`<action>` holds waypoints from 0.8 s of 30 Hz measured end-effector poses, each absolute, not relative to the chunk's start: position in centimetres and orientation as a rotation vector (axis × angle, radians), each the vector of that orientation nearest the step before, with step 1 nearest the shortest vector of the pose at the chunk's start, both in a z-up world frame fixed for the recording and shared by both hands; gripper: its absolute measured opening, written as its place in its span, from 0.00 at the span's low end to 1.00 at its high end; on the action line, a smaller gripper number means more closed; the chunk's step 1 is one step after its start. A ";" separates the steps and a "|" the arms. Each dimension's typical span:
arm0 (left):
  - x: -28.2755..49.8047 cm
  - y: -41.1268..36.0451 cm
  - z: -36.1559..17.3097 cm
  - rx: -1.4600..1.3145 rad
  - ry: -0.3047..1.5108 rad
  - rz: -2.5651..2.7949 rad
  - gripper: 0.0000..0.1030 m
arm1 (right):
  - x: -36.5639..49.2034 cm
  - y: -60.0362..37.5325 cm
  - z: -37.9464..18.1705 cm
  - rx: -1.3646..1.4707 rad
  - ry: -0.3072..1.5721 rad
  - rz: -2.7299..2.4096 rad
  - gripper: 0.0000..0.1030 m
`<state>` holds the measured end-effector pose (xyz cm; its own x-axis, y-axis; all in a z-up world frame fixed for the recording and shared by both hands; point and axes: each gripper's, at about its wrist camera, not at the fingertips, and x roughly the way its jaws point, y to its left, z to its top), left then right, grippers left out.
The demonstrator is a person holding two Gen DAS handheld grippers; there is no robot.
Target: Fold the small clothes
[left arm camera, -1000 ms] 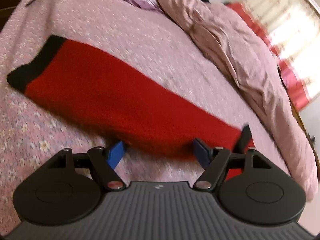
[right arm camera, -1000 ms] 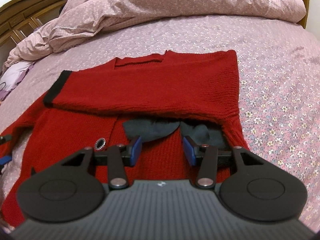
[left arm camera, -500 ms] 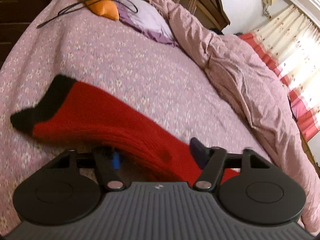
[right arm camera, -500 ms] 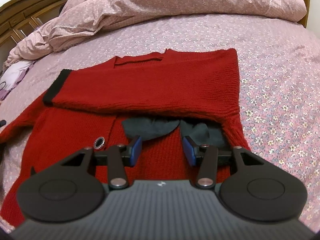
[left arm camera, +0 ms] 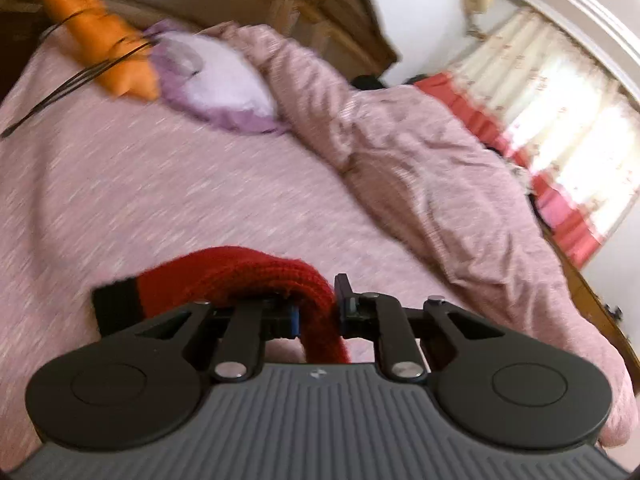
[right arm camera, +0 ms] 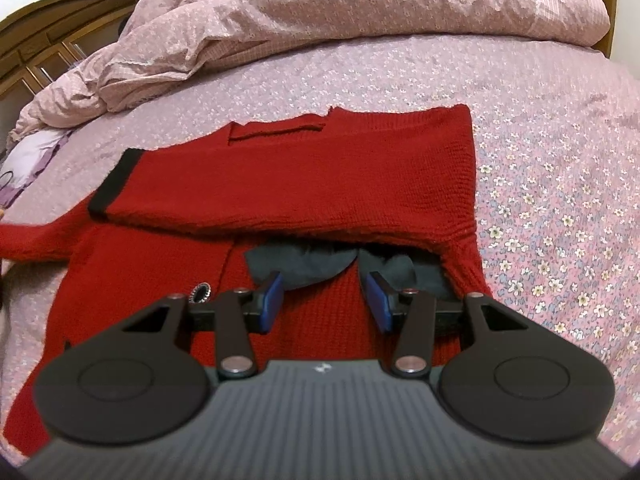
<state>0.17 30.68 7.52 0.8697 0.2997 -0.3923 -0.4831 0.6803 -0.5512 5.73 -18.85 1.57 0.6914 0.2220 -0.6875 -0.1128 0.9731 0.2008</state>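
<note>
While closing, left claw pinches red sleeve.

Bed w/ red cardigan, bunched quilt, pillow.

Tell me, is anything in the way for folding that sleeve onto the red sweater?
Nothing visible blocks it. The left hand-held gripper is closing on the red sleeve, raised off the pink bedsheet. On the sweater, only the other sleeve lies already folded across, and the right hand-held gripper hovers open near the hem.

A home bedroom: floral-sheeted bed, rumpled duvet, curtained window.
</note>
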 end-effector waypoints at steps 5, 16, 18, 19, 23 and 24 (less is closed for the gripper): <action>3.5 28.3 11.5 -0.595 0.255 0.308 0.16 | 5.4 -18.9 2.0 0.158 0.773 0.200 0.47; 8.5 15.5 16.2 -0.459 0.253 -0.061 0.16 | 4.4 -20.0 3.4 0.193 0.722 0.201 0.47; 9.0 12.6 16.0 -0.443 0.268 -0.124 0.16 | 4.1 -20.4 3.5 0.204 0.717 0.197 0.47; 9.3 11.4 15.8 -0.440 0.280 -0.153 0.16 | 4.0 -20.6 3.5 0.212 0.715 0.193 0.47; 10.6 6.7 13.6 -0.431 0.355 -0.232 0.16 | 3.8 -21.9 3.5 0.256 0.711 0.171 0.47; 11.1 5.7 12.9 -0.436 0.381 -0.247 0.16 | 3.7 -22.2 3.5 0.267 0.711 0.165 0.47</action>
<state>11.05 5.69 12.91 0.9003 -0.3116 -0.3038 0.1510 0.8784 -0.4534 3.74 -22.20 3.50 0.7469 0.2391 -0.6205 -0.0586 0.9532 0.2967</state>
